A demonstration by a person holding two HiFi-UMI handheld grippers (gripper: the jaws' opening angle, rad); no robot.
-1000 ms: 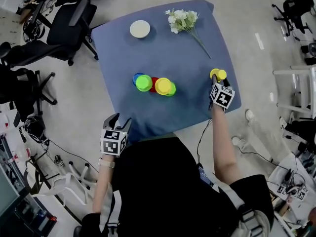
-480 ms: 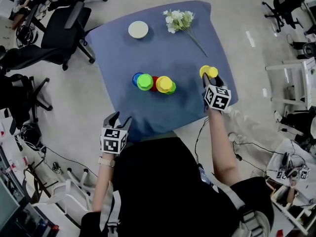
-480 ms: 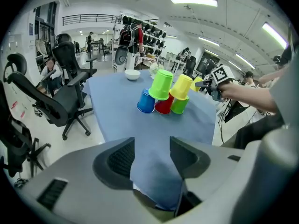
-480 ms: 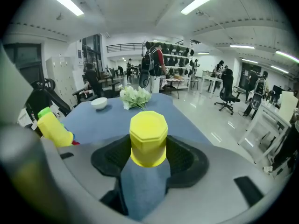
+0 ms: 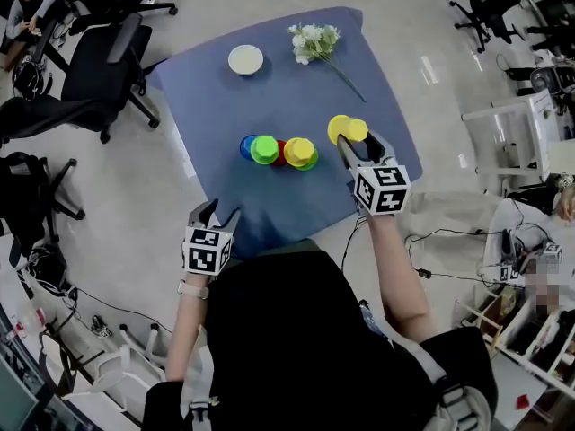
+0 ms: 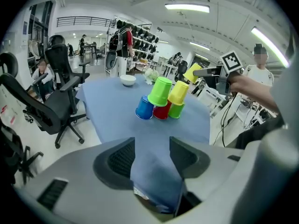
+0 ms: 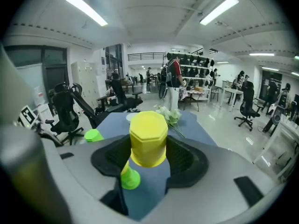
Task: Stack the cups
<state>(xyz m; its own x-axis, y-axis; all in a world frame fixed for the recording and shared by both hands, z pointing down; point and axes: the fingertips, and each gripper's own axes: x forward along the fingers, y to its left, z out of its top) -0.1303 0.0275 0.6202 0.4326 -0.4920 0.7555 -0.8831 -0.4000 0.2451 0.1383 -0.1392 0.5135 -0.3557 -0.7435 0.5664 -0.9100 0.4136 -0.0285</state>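
Observation:
On the blue-clothed table (image 5: 269, 97) several cups stand upside down in a cluster: blue (image 5: 245, 145), red (image 5: 281, 153) and green (image 5: 311, 162) below, with a green cup (image 5: 264, 149) and a yellow cup (image 5: 298, 152) on top of them. The left gripper view shows the same pile (image 6: 162, 101). My right gripper (image 5: 355, 142) is shut on another yellow cup (image 5: 346, 129), lifted just right of the cluster; its pads press the cup's sides (image 7: 148, 139). My left gripper (image 5: 214, 218) hovers open at the table's near edge, with only cloth between its jaws (image 6: 152, 157).
A white bowl (image 5: 245, 59) and a bunch of white flowers (image 5: 314, 41) lie at the table's far side. Office chairs (image 5: 99, 61) stand to the left and a white rack (image 5: 512, 124) to the right. Cables run over the floor.
My right gripper has carried the yellow cup leftward, from the table's right edge to just beside the cluster. The left gripper has stayed in place.

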